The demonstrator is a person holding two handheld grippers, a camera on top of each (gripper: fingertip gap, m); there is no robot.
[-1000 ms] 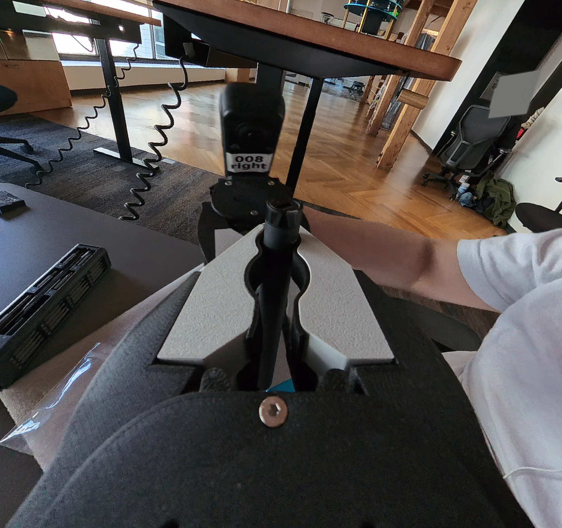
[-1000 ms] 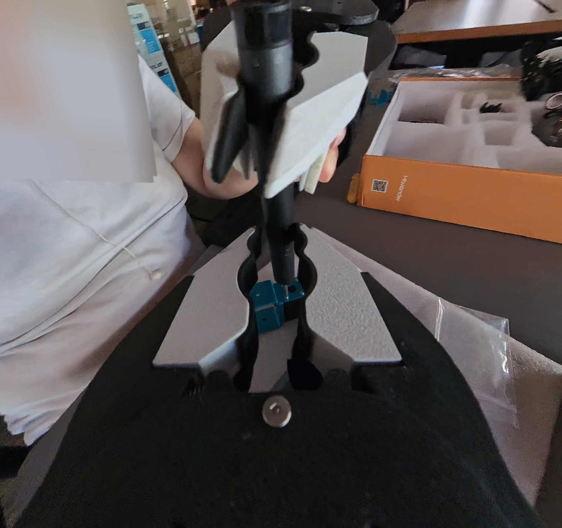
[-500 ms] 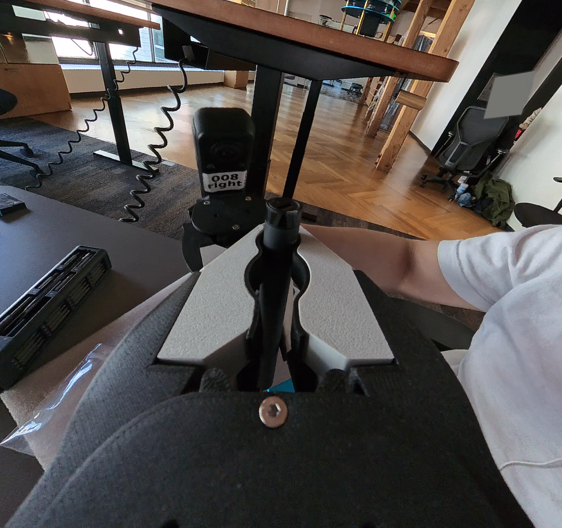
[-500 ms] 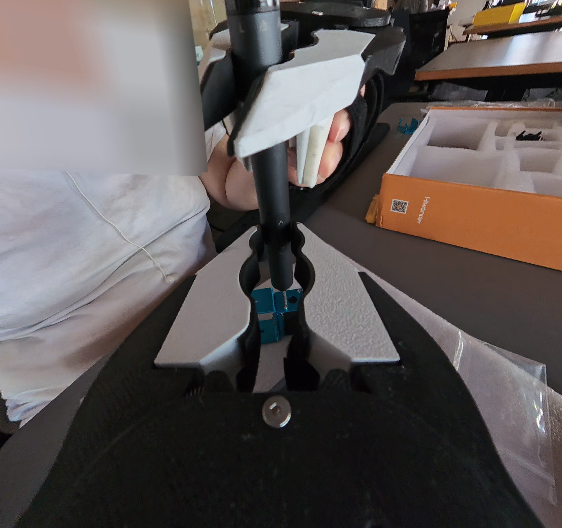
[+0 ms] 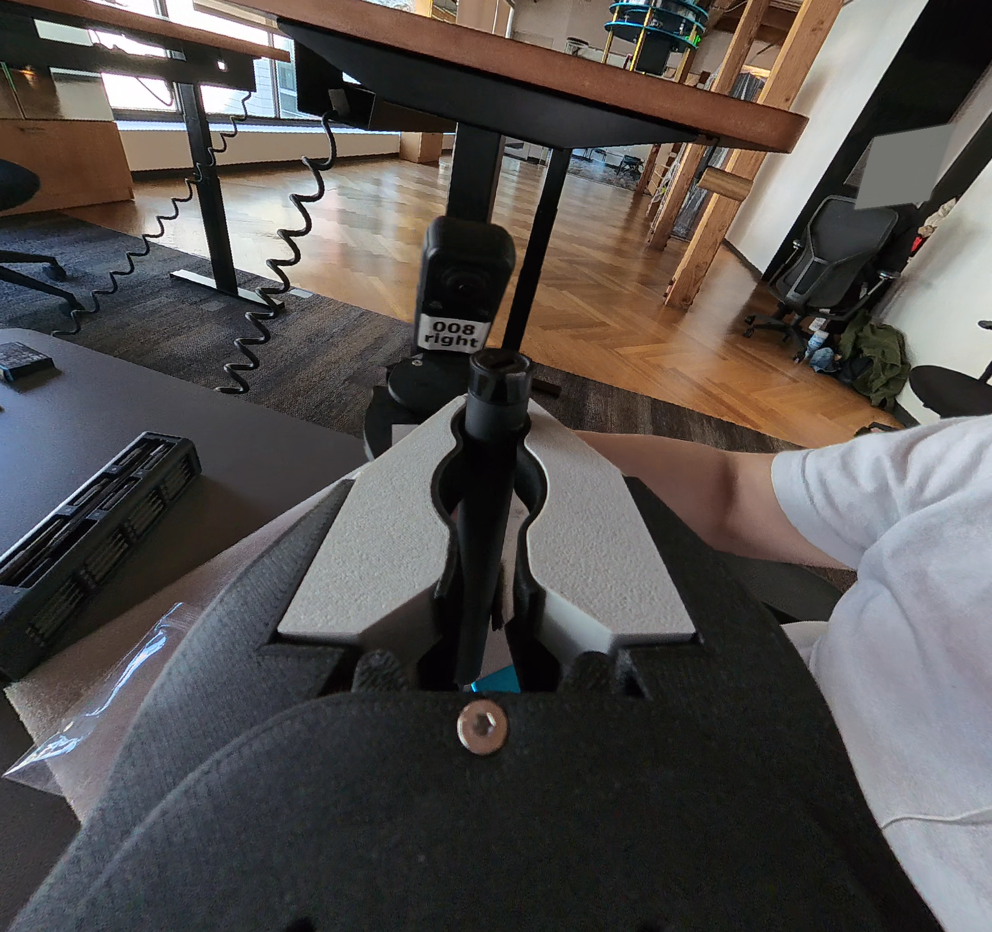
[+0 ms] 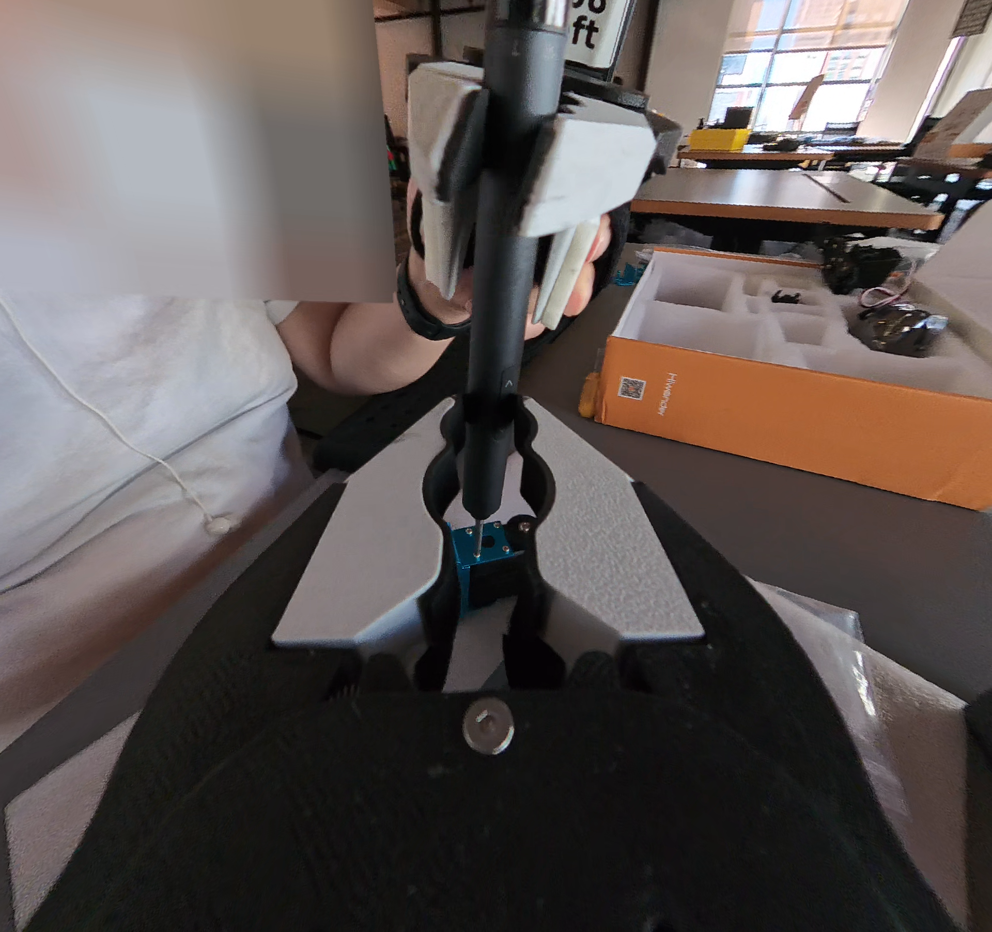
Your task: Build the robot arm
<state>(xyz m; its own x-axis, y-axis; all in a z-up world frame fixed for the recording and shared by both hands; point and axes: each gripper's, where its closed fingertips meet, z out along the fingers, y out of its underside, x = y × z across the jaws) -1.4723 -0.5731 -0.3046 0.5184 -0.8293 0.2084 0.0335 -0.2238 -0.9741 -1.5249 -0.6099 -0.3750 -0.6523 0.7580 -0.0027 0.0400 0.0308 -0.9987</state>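
Observation:
My left gripper [image 5: 491,450] is shut on a black pen-shaped electric screwdriver [image 5: 486,503], held upright. In the right wrist view the same screwdriver [image 6: 504,262] points down, and its thin bit touches the top of a small blue metal block [image 6: 480,546]. My right gripper [image 6: 488,455] is shut on that blue block, which sits between the fingers with a black part under it. The left gripper [image 6: 515,165] shows above it, a hand behind. A sliver of the blue block [image 5: 496,683] shows low in the left wrist view. The right gripper's camera [image 5: 464,283] faces me.
An orange box [image 6: 805,412] with white foam compartments and small parts stands at the right on the dark table [image 6: 751,541]. A black bit case [image 5: 80,536] lies at the left. A clear plastic bag [image 5: 102,691] lies on a pale mat. A person in a white shirt [image 6: 107,450] sits close. Left tips to right tips: about 9 centimetres.
The left gripper with the screwdriver rose and turned more upright in the right wrist view. The bit now rests on the blue block's top left. The right gripper's camera shifted right in the left wrist view.

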